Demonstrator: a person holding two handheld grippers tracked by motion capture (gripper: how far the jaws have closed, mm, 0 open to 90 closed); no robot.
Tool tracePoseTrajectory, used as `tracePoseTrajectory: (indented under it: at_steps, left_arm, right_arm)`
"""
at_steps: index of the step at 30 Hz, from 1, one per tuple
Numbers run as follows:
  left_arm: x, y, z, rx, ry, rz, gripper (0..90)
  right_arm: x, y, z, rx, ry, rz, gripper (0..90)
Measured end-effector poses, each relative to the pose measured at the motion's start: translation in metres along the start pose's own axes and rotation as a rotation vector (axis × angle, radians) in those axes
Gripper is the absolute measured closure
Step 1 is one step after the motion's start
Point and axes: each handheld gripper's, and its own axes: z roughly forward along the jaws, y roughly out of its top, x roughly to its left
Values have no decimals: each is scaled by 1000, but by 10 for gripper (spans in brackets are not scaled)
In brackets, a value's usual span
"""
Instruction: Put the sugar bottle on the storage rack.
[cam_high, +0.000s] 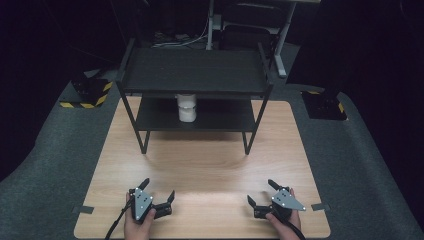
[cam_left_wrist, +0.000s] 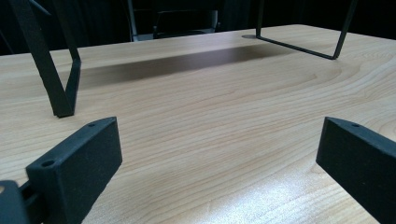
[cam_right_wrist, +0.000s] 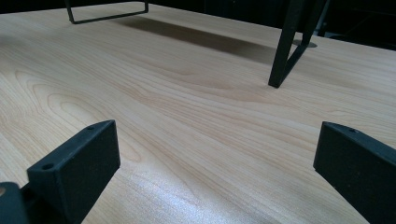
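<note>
- Resting low at the near edge of the wooden table (cam_high: 210, 165), we have both tools parked: left gripper (cam_high: 159, 191) and right gripper (cam_high: 260, 192), each with its jaws spread wide and nothing between them.
- The left gripper view confirms it: bare wood grain between the two black jaws, and the same in the right gripper view.
- Nearest candidate for our work is the white cup (cam_high: 187, 107), standing upright on the lower shelf of the black rack (cam_high: 195, 70), right under the top shelf, well apart from both tools.
- We judge it light and fairly thin-walled, probably paper or plastic, so it would crush under a hard squeeze and may slip if pinched too softly.
- Whether it holds anything, we cannot tell from here; treat it as liable to spill.
- Best hold, we reckon: across the body at mid height, jaws on opposite sides, coming in level from the front between the rack legs (cam_left_wrist: 63, 88).
- Headroom looks tight under that top shelf, so draw it straight out before raising it.
</note>
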Motion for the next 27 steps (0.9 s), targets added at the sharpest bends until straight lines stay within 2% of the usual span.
tracePoseTrajectory:
  at_steps: [10,27]
  left_arm:
    - [2,1,1,3,-12,-8,5]
    - [1,0,1,-2,-16,2,5]
  right_arm:
    - [1,0,0,2,-6,2,3]
    - [0,1,0,4,-7,5,3]
